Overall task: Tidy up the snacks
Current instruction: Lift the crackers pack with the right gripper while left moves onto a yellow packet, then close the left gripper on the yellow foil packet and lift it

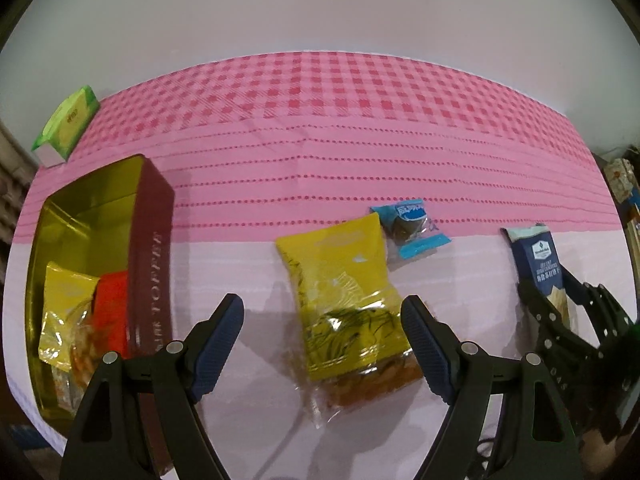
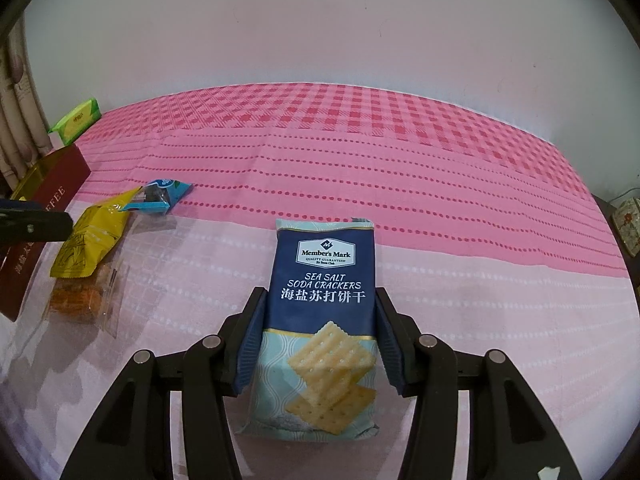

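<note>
My left gripper [image 1: 324, 308] hangs open over a yellow snack packet [image 1: 340, 280] lying on the pink cloth. The packet sits between the fingers, nearer the right one, and the pads do not press it. To the left stands an open tin [image 1: 154, 248], dark red outside and gold inside, holding a yellow packet [image 1: 64, 308] and a red packet [image 1: 112, 308]. My right gripper [image 2: 320, 296] is shut on a blue pack of soda crackers [image 2: 324, 264], with a pad on each side. A small blue wrapped snack [image 1: 412, 228] lies just beyond the yellow packet.
A green box [image 1: 68, 124] sits at the table's far left corner, behind the tin. The checked pink tablecloth [image 1: 320, 140] runs back to a plain white wall. Clutter shows past the table's right edge [image 1: 620, 176].
</note>
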Demonstrator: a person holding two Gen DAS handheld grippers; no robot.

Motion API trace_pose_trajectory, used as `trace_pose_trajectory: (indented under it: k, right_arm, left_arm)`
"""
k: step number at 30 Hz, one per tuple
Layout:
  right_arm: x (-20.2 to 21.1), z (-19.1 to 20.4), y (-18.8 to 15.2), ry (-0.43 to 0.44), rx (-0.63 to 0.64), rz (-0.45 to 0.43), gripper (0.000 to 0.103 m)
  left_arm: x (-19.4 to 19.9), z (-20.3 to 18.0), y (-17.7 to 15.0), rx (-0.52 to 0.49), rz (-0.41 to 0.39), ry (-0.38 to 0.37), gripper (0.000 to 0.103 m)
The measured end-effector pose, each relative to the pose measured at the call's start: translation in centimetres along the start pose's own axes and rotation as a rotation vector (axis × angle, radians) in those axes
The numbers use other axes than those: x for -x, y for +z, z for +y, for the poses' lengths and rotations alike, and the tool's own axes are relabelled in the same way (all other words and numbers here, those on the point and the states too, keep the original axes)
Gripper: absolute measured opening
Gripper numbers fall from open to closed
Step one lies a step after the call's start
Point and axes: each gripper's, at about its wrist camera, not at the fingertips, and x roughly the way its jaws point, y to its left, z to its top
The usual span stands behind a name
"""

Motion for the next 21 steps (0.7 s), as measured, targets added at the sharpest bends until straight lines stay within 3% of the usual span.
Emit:
trace_pose_trajectory:
  k: [14, 18, 21]
  right_arm:
    - [0.0, 0.0, 0.0, 0.0, 0.0, 0.0, 0.048]
    - [0.0, 0.0, 0.0, 0.0, 0.0, 0.0, 0.048]
    - [0.0, -0.1, 0.0, 0.0, 0.0, 0.0, 0.048]
  left_arm:
    - [-3.1, -1.0, 1.1, 0.051, 0.07, 0.001, 0.081]
    - [-3.6, -0.7, 1.3, 0.061, 0.08, -0.031, 0.063]
    - [-3.7, -0.9, 1.4, 0.049, 0.074, -0.018, 0.059]
